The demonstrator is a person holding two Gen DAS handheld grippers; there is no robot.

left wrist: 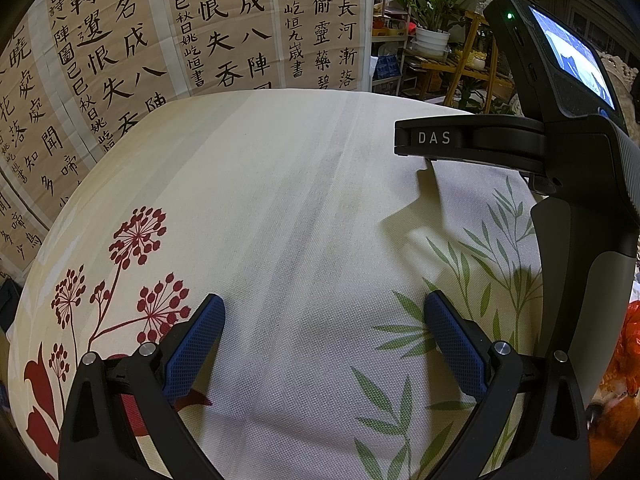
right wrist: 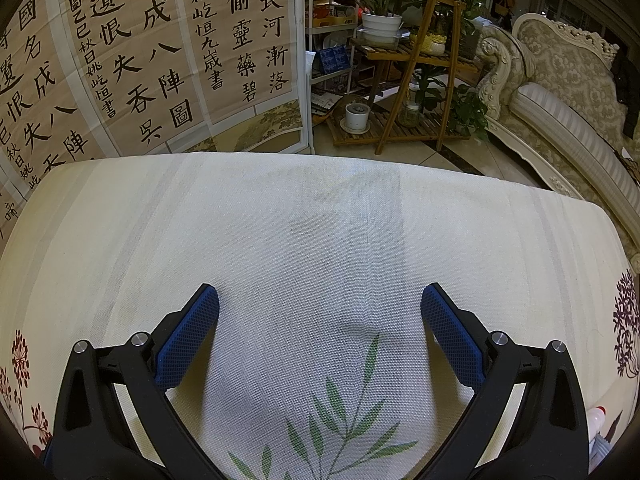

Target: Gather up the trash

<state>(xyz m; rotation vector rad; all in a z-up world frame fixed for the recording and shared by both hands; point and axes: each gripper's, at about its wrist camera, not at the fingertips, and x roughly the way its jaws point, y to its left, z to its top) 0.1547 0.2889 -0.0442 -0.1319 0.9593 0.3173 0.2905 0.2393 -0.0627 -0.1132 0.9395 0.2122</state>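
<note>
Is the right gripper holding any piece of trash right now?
No, the right gripper is open, and only bare printed tablecloth shows between its blue fingers.

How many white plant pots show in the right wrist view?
2. One white pot holds a leafy plant on the wooden stand's upper shelf; a smaller white pot sits on a saucer on its lowest shelf. Foliage may hide others.

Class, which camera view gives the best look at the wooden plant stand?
The right wrist view: the wooden plant stand shows whole, from top to floor, with pots on its shelves. In the left wrist view the table edge and the right gripper hide its lower part.
</note>
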